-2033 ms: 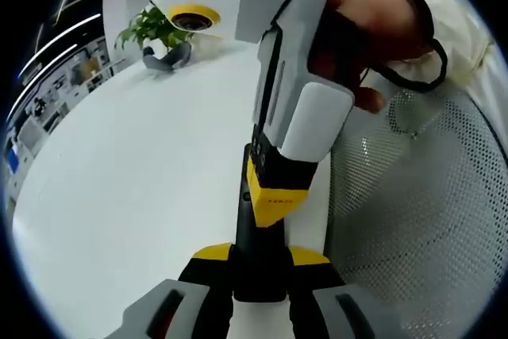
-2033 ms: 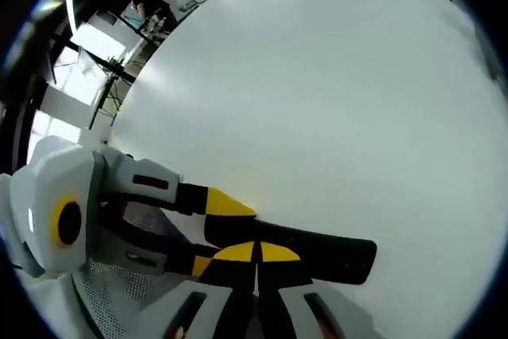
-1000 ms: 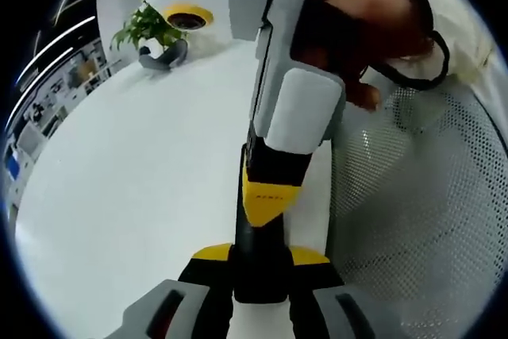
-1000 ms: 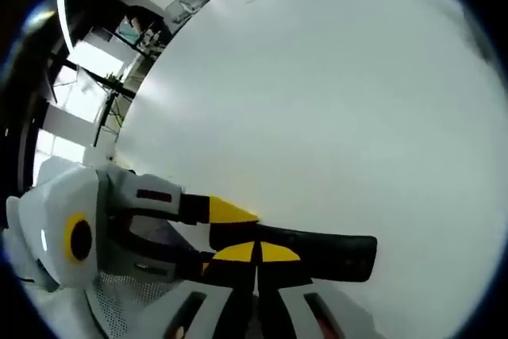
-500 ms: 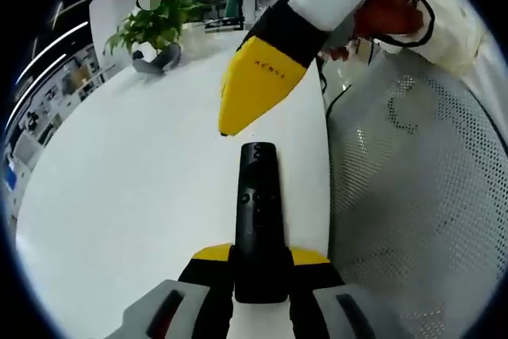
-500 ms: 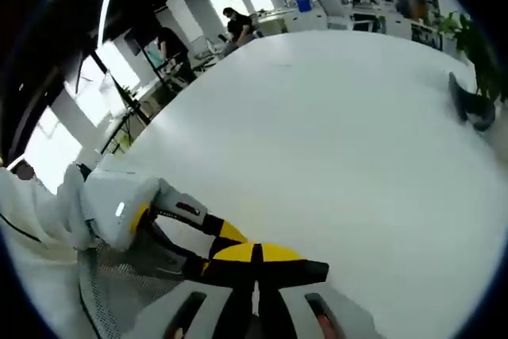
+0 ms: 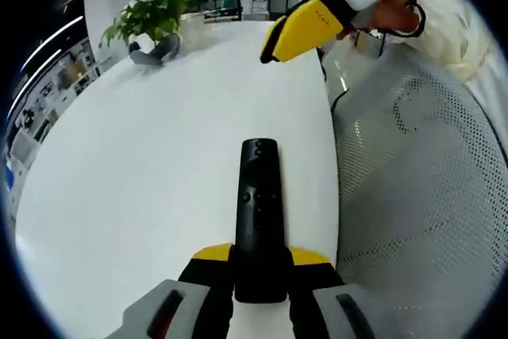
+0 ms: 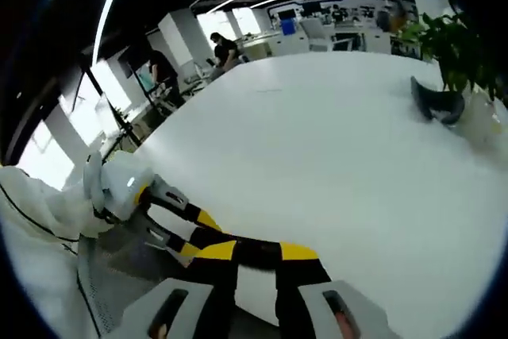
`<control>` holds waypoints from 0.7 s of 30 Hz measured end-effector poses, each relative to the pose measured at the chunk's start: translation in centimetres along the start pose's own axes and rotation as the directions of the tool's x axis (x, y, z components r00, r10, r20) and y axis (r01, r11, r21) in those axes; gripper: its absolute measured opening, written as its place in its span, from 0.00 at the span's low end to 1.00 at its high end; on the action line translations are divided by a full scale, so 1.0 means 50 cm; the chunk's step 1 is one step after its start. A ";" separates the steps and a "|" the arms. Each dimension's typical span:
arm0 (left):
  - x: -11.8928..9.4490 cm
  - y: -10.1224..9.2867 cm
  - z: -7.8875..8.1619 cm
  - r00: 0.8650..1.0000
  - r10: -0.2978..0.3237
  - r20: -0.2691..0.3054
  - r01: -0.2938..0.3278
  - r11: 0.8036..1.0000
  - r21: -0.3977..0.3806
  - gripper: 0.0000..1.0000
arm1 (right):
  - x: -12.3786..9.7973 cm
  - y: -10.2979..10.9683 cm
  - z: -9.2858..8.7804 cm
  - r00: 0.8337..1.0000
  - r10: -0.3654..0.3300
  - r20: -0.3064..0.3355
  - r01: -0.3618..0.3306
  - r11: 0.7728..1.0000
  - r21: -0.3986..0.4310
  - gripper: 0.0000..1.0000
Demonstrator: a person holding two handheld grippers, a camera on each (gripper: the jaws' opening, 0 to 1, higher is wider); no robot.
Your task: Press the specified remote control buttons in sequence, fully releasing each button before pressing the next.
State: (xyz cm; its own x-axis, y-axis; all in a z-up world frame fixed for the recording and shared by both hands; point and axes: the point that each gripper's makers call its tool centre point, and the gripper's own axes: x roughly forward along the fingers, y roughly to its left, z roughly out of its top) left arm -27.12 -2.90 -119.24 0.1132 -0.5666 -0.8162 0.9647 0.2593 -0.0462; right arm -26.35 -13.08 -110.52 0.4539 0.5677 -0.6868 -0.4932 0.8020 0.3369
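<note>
White tabletop [image 7: 143, 164] spreads across most of the left gripper view, w/ an open office behind it: desks, ceiling light strips, glass partitions. Going left to right in that view, we see a potted plant [image 7: 155, 17] at the far end of the table w/ a dark grey curved object [image 7: 151, 55] just beside it. Near center, the black remote control [image 7: 259, 204] lies lengthwise, buttons facing up, its near end clamped between our left gripper [image 7: 260, 263] w/ yellow-tipped jaws closed against both its sides. Remote's far end sticks out over the table, close to the table's right edge. Up and right of it, the right gripper [image 7: 305, 29] hangs in the air, well apart from the remote; from this angle its yellow tips look together. A hand [image 7: 389, 9] in a pale sleeve grips it. Right of the table edge sits a white perforated mesh surface [image 7: 421, 204].

In the right gripper view, far left, we see the person's white sleeve [image 8: 48, 212] and the left gripper [image 8: 202, 240] holding the remote [image 8: 258, 252], seen end-on and mostly hidden. Our right gripper [image 8: 255, 271] has its jaws parted w/ a clear gap, nothing between them. Tabletop [image 8: 333, 164] runs on to the right, w/ plant [image 8: 452, 45] and the grey object [image 8: 436, 105] at far right.
</note>
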 end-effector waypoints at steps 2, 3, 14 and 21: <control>0.000 0.015 -0.005 1.000 0.027 -0.006 -0.027 0.999 0.021 0.24 | -0.007 0.002 -0.009 1.000 -0.006 0.011 0.006 1.000 -0.005 0.23; 0.001 0.017 -0.004 1.000 0.019 -0.007 -0.018 1.000 0.018 0.24 | -0.008 0.004 -0.011 1.000 -0.006 0.026 0.007 1.000 -0.005 0.27; -0.001 0.054 -0.003 0.999 0.006 -0.051 -0.003 0.998 0.061 0.24 | -0.021 -0.026 -0.031 0.993 -0.105 0.050 0.109 0.991 -0.079 0.44; 0.000 0.093 0.002 0.997 0.005 -0.071 0.000 0.998 0.068 0.24 | -0.034 -0.070 -0.018 0.964 -0.236 0.127 0.248 0.965 -0.088 0.45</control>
State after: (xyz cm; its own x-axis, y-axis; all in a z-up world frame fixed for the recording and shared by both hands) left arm -22.62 -1.77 -119.40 0.1010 -0.5079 -0.8555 0.9785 0.2061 -0.0068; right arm -26.07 -17.02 -111.11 0.6479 0.3816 -0.6593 -0.4290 0.8980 0.0982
